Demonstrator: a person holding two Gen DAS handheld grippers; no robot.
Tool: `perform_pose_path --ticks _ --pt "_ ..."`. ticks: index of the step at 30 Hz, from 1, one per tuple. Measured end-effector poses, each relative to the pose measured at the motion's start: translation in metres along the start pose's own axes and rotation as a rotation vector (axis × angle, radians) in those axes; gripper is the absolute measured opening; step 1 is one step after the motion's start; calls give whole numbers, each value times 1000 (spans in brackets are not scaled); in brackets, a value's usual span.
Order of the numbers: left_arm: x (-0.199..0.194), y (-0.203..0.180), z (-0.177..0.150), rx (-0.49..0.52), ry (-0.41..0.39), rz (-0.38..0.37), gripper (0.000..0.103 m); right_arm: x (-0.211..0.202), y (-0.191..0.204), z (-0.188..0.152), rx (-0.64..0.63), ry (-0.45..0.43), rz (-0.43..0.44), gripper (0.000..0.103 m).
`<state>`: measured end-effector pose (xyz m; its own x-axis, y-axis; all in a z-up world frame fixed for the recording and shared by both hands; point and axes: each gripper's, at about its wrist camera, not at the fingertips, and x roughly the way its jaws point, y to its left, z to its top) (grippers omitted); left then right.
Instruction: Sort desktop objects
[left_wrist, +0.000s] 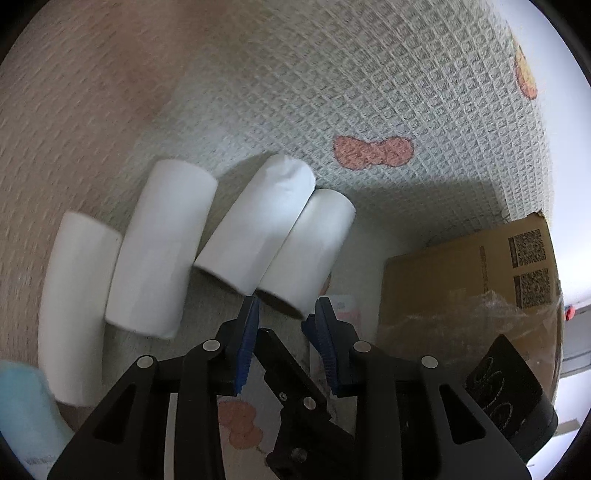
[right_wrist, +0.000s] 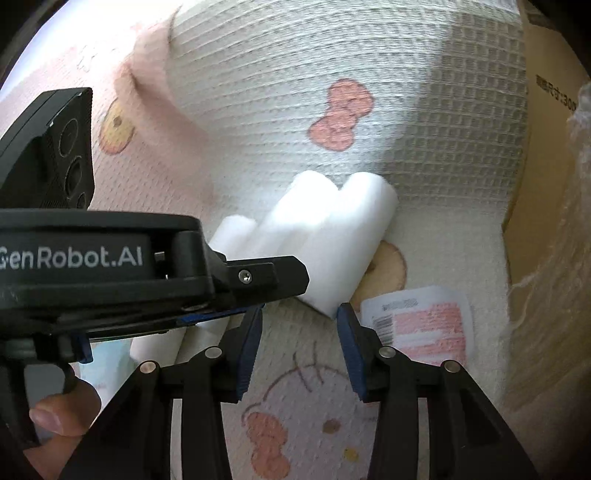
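A waffle-textured white blanket, printed with pink bows and cartoon faces, is spread as the work surface, with a cardboard box set at its edge. Four white paper rolls are laid side by side. The left gripper is held spread at the nearest roll's end, gripping nothing; the right gripper is likewise parted and empty.

Patterned blanket; four white tubes
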<state>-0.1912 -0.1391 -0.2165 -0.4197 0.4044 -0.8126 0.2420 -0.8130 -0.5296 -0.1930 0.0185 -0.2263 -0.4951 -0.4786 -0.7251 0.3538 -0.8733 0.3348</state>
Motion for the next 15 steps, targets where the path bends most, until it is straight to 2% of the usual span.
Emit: perform_pose_path --ticks 3,6,11,15 --pt "-7 9 -2 -35 -1 -22 34 -1 6 -1 -22 -10 -27 40" --pt "-12 12 2 -45 -18 -50 34 -4 1 2 29 -20 -55 40" --pt "-20 -2 16 43 -57 10 34 -3 -14 7 114 -13 -82 40" --pt "-9 -10 29 53 -15 -23 34 5 -19 8 143 12 -82 40"
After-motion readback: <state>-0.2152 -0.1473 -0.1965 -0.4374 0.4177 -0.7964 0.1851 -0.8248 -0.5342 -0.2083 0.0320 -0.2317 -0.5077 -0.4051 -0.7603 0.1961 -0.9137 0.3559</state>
